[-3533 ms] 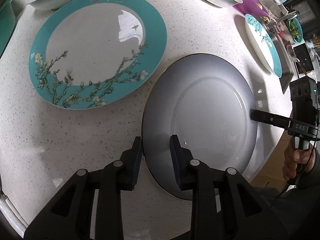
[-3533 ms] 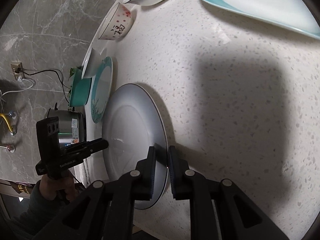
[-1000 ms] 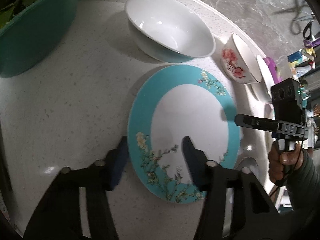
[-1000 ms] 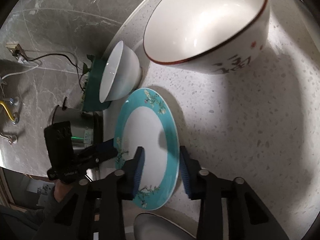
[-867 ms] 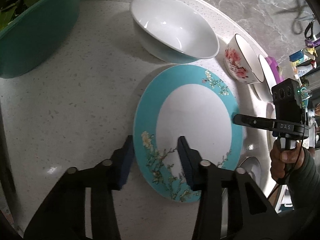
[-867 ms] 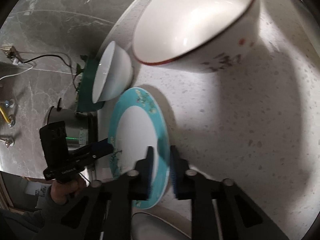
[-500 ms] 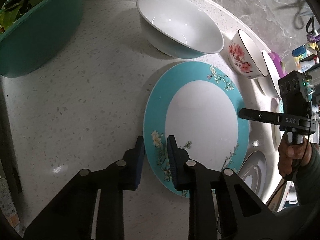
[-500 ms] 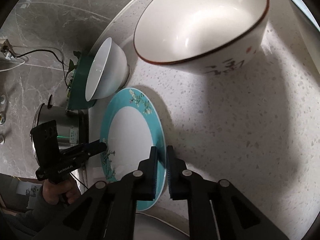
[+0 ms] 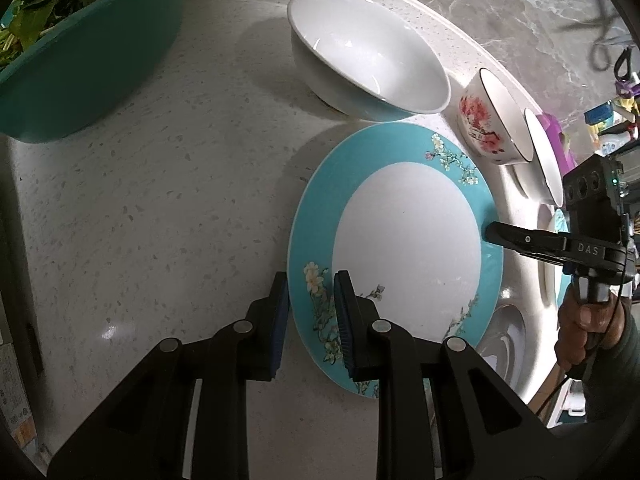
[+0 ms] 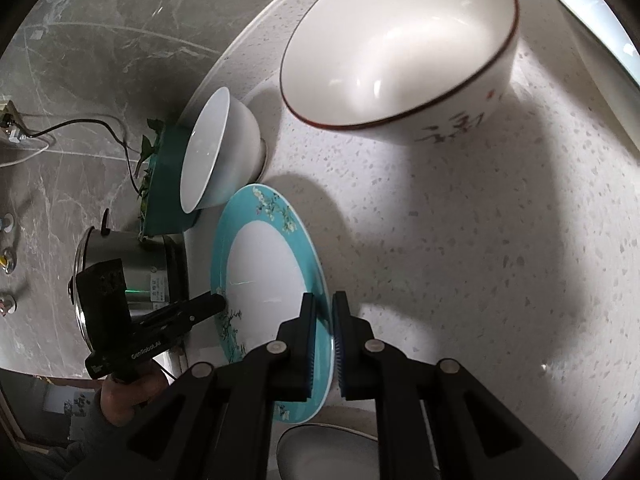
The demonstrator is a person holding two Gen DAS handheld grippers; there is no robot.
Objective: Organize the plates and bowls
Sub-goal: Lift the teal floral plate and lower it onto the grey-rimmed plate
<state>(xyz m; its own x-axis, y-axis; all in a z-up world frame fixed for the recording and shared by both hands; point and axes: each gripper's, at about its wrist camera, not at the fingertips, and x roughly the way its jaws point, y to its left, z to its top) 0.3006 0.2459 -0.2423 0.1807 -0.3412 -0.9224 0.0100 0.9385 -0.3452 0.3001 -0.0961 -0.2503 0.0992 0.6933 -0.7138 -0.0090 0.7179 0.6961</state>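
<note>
A teal-rimmed plate (image 9: 404, 248) with a white centre and flower sprigs lies on the speckled counter (image 9: 180, 200), in front of a white bowl (image 9: 368, 60). My left gripper (image 9: 310, 306) is shut on the plate's left rim, one pad on top and one outside the edge. In the right wrist view the same plate (image 10: 264, 276) has its right rim pinched in my right gripper (image 10: 322, 316). Each view also shows the other gripper: the right gripper (image 9: 493, 234) and the left gripper (image 10: 220, 303) at opposite rims. A red-flowered bowl (image 9: 492, 124) stands beyond the plate.
A teal basin of greens (image 9: 80, 40) sits at the back left. A grey plate (image 10: 328, 452) lies at the counter's front, partly under the teal plate's edge. A steel pot (image 10: 132, 276) stands off the counter's left end. Another white bowl (image 9: 544, 160) follows the flowered one.
Both grippers left the grey plate, came to the teal plate and closed on its opposite rims. In the last half second nothing has shifted noticeably.
</note>
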